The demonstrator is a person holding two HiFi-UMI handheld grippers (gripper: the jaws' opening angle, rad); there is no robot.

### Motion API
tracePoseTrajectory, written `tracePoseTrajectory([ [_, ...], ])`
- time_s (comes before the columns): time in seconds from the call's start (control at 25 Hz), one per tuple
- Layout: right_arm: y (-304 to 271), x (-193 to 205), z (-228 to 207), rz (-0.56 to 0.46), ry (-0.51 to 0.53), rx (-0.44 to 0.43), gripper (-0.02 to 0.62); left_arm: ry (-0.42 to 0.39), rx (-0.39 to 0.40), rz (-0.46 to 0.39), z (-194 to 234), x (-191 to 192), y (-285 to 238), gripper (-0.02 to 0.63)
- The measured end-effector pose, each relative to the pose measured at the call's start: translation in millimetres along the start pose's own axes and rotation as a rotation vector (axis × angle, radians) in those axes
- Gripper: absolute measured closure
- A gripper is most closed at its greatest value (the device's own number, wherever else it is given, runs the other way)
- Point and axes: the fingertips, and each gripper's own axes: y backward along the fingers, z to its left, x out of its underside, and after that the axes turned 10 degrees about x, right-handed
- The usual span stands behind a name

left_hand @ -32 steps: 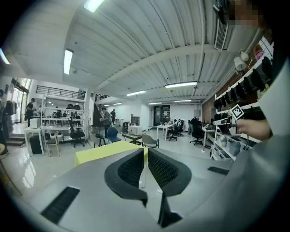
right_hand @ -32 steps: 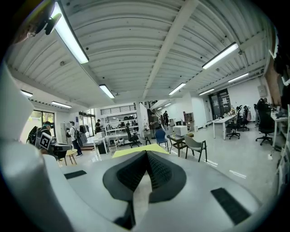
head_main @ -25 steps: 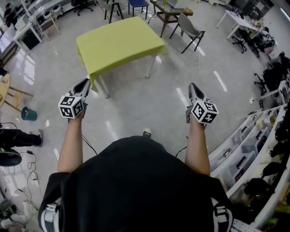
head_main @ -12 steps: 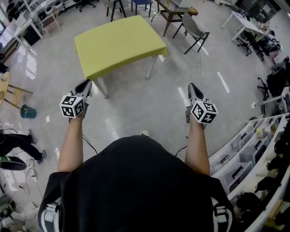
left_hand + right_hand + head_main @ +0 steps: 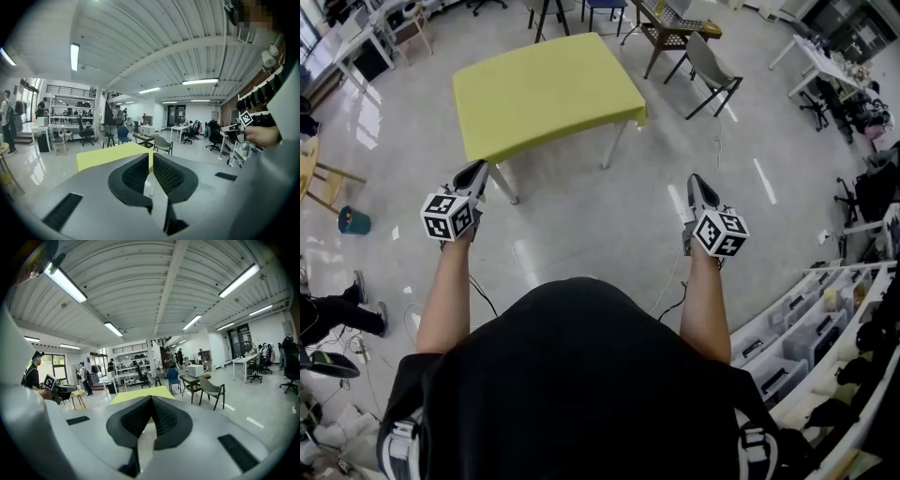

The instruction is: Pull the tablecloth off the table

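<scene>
Floor stretches open between the tablecloth edge and left tongs, right tongs, both pressed together.

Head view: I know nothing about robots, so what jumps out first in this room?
The bright yellow-green tablecloth stands out, draped over a white-legged table ahead of the person. Nearer, the left hand-held gripper and right hand-held gripper, each bearing a black-and-white patterned cube, are shut, empty and short of the table.
</scene>
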Motion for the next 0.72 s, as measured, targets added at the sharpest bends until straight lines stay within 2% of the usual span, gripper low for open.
tracePoseTrajectory([
  [0.24, -31.5, -2.5, -26.3, 0.012, 0.007, -0.025, 0.577, 0.021, -0.023, 0.009, -0.6, 0.9, -33.2, 0.558],
  [0.56, -53.1, -8.4, -73.2, 0.017, -0.001, -0.064, 0.577, 0.027, -0.038, 0.024, -26.9, 4.6, -83.2, 0.558],
  [0.72, -62.8, -6.0, -80.4, 0.018, -0.002, -0.075, 0.577, 0.032, -0.034, 0.033, -27.6, 8.7, -97.3, 0.558],
])
